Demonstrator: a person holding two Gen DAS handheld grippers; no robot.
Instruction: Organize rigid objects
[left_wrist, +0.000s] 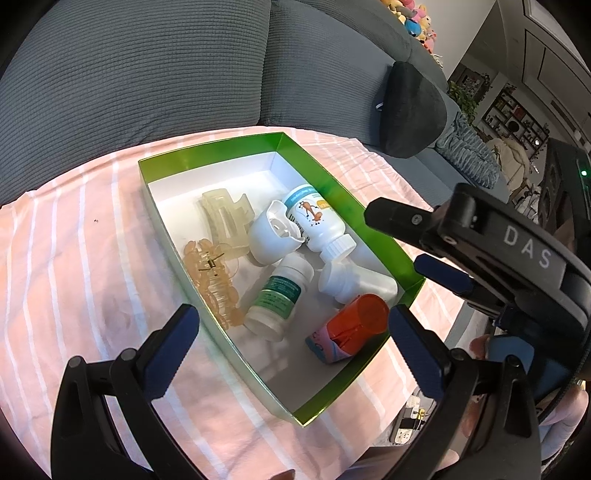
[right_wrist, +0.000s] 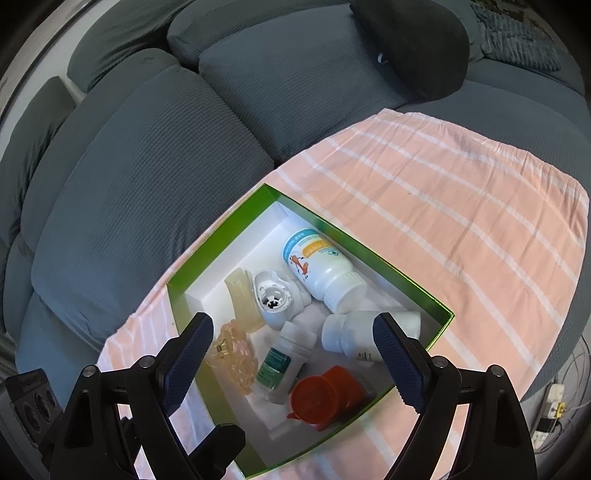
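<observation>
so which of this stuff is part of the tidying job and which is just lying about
Part of the job:
- green box
- cartoon bottle
- green-label bottle
- plain white bottle
- orange-capped container
- white cap
- clear hair claw
- peach hair claw

Just lying about:
- striped cloth
- sofa
- dark cushion
- power strip

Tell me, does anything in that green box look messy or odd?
Yes. In the green box, the bottles lie tipped on their sides in a jumble rather than upright: the cartoon-label bottle, green-label bottle and orange-capped container. Nothing looks spilled or broken.
</observation>
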